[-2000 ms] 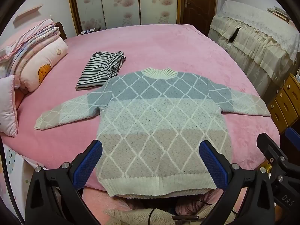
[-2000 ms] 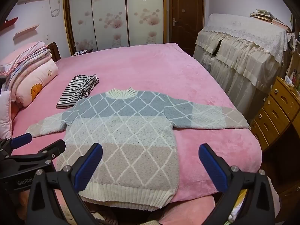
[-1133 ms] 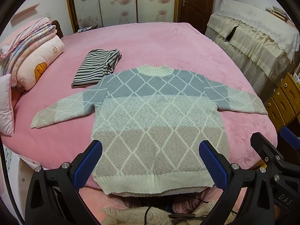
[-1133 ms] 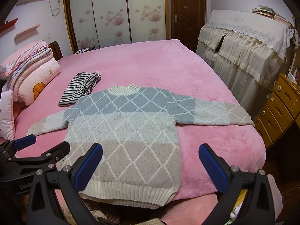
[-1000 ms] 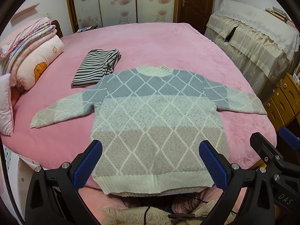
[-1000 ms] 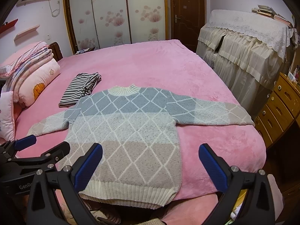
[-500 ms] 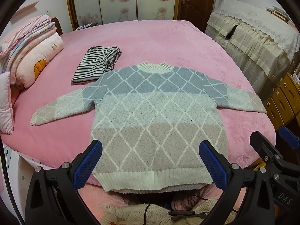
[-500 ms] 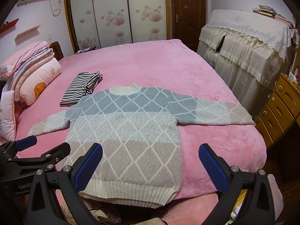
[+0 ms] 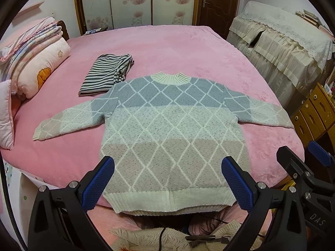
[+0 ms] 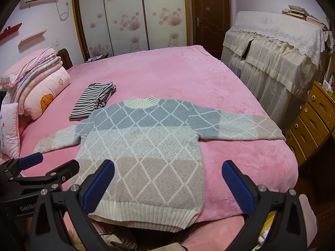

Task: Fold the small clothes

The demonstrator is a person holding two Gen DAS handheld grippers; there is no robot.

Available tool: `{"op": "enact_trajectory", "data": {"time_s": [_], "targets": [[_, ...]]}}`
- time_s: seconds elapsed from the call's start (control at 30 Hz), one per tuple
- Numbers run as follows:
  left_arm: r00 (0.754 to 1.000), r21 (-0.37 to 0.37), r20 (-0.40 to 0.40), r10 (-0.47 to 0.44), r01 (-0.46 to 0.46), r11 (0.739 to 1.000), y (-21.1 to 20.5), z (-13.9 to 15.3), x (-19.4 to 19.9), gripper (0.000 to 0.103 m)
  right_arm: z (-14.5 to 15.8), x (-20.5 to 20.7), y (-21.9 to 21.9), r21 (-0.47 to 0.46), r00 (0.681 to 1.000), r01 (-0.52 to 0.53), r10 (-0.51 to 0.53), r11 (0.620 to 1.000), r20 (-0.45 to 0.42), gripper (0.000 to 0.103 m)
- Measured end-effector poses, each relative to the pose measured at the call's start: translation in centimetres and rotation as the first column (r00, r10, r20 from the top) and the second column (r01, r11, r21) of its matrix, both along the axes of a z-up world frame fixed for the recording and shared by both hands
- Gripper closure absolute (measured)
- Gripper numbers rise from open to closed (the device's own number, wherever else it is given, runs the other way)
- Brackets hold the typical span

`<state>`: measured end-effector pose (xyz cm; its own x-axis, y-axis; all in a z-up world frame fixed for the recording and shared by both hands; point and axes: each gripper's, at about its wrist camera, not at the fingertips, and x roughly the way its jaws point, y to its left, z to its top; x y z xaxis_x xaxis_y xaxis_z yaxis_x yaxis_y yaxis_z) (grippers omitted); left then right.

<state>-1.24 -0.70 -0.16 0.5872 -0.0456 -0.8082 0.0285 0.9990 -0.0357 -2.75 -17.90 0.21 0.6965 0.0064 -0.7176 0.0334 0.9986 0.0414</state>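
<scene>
The left gripper [image 9: 167, 179] and the right gripper [image 10: 167, 183] both hung above the near edge of a bed, each with its blue-padded fingers [image 9: 98, 181] spread wide and gripping nothing. Below them a small knitted sweater [image 9: 171, 129] lay flat on the pink blanket [image 9: 178, 48], front side up, its body banded blue-grey, pale mint and beige under a white diamond lattice. The cream ribbed hem [image 9: 171, 201] reached the near edge of the mattress and the cream collar [image 9: 170, 77] pointed toward the far end of the bed. Both sleeves were stretched out to the sides, one cuff [image 9: 37, 135] toward the pillows and the other sleeve [image 10: 247, 125] toward the edge nearest the wooden drawers [image 10: 314, 115]. Just beyond the sweater's shoulder on the pillow side lay a folded black-and-white striped garment [image 9: 106, 74], touching or nearly touching the knit. Stacked pink bedding and pillows [image 9: 31, 56] sat at the side of the bed. Across the room stood a wardrobe with flower-printed sliding doors [image 10: 129, 14], a dark wooden door [image 10: 209, 14] and furniture draped in cream lace-edged cloth [image 10: 276, 48].
</scene>
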Motion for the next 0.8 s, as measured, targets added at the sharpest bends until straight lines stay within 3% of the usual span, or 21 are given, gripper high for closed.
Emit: {"op": "enact_trajectory", "data": {"time_s": [0.8], "targets": [[1.000,-0.012,0.014,0.021,-0.021,1.000,0.6,0.7,-1.1,0.002,1.1,-0.7,0.4,0.013,1.000,-0.007,0.007,1.000,0.004,0.000]]}}
